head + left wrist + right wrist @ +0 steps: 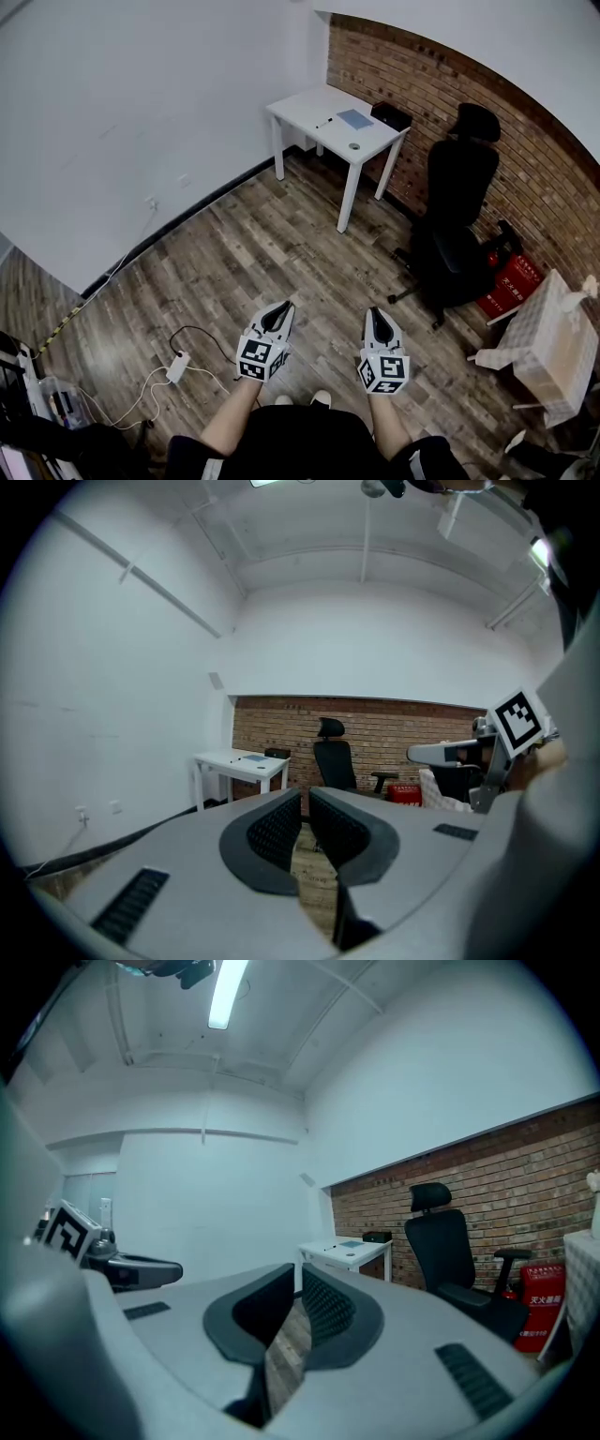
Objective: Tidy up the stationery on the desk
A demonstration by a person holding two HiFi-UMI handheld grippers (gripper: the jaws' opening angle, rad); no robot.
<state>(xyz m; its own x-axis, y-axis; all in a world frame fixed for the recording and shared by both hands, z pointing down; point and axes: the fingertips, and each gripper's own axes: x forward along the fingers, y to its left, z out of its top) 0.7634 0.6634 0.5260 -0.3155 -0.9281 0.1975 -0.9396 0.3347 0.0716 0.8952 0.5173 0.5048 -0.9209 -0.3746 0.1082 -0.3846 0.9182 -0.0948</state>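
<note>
A white desk (309, 111) stands far off at the back, against the brick wall. On it lie a pen (324, 123), a blue notebook (355, 119), a black box (391, 115) and a small round item (354, 146). The desk (225, 760) is small and distant in the left gripper view, and the desk (349, 1252) is likewise far in the right gripper view. My left gripper (278, 318) and right gripper (379, 325) are held side by side in front of me, above the wooden floor, both shut and empty. Their jaws point toward the desk.
A black office chair (457, 225) stands right of the desk, with a red box (511, 283) behind it. A cardboard box (553, 345) sits at the right. A white power strip (176, 367) and cables lie on the floor at left, next to a cluttered shelf (37, 412).
</note>
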